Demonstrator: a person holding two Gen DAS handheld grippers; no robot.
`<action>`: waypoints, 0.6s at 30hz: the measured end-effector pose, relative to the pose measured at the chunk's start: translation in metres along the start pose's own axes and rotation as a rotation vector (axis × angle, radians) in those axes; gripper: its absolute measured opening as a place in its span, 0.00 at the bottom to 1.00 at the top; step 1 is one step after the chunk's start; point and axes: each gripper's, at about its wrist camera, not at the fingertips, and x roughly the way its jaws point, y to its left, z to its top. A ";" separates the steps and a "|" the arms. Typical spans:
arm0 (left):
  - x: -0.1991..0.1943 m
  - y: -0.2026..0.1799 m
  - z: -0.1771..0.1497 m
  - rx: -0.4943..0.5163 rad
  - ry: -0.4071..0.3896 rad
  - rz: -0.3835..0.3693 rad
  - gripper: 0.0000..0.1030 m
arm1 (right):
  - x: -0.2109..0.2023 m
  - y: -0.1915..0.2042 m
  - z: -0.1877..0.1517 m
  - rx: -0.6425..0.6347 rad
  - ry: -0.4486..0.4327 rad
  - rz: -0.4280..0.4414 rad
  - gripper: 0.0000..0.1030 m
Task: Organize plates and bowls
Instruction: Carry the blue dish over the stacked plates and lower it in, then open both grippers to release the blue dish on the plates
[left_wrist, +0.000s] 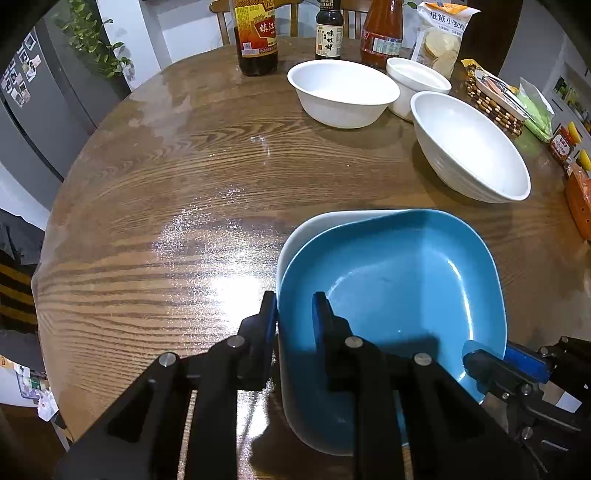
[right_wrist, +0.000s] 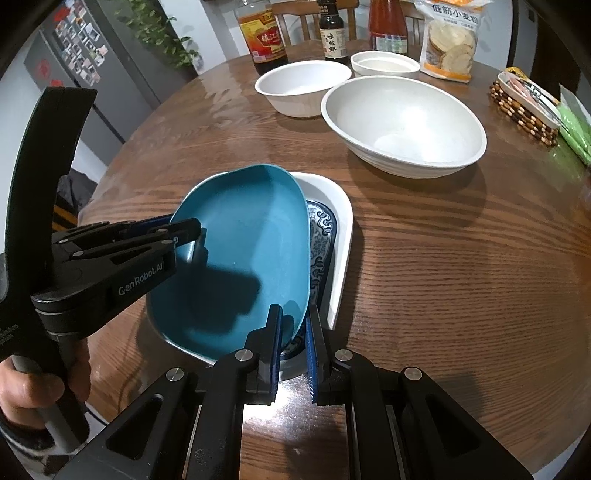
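Right, I start on the left: my left gripper (left_wrist: 294, 310) is clamped on the near-left rim of the blue plate (left_wrist: 399, 280), one finger outside the rim and one inside, and in the right wrist view a hand (right_wrist: 33, 391) grips its handle at about 8 o'clock. The blue plate sits tilted, its left side raised, atop a white plate (right_wrist: 341, 236) near the table's (left_wrist: 166, 192) front edge. Between the two I see a blue-and-white patterned plate (right_wrist: 321, 240) lying in the white one. Moving right, my right gripper (right_wrist: 293, 328) is pinched tight on the blue plate's near-right rim, the jaws nearly together with the rim edge between them; in the left view it shows at 4 o'clock. Beyond the stack, at 1 o'clock, a large white bowl (right_wrist: 402, 125) rests alone on the wood. Behind it, at 12 o'clock, a medium white bowl (right_wrist: 303, 88) and a small white bowl (right_wrist: 384, 64) stand just beside each other. Along the far edge are three bottles (right_wrist: 334, 35) and a flour bag (right_wrist: 450, 40); at 2 o'clock lies a beaded mat (right_wrist: 524, 110).
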 end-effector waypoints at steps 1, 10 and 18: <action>0.000 0.001 0.000 0.001 0.000 -0.001 0.19 | -0.001 0.001 0.000 -0.003 -0.003 -0.004 0.11; -0.004 0.002 0.000 -0.007 -0.010 -0.004 0.19 | -0.006 0.003 -0.004 -0.011 -0.024 -0.031 0.11; -0.010 0.002 -0.002 -0.006 -0.026 -0.005 0.25 | -0.009 0.003 -0.006 -0.017 -0.032 -0.030 0.11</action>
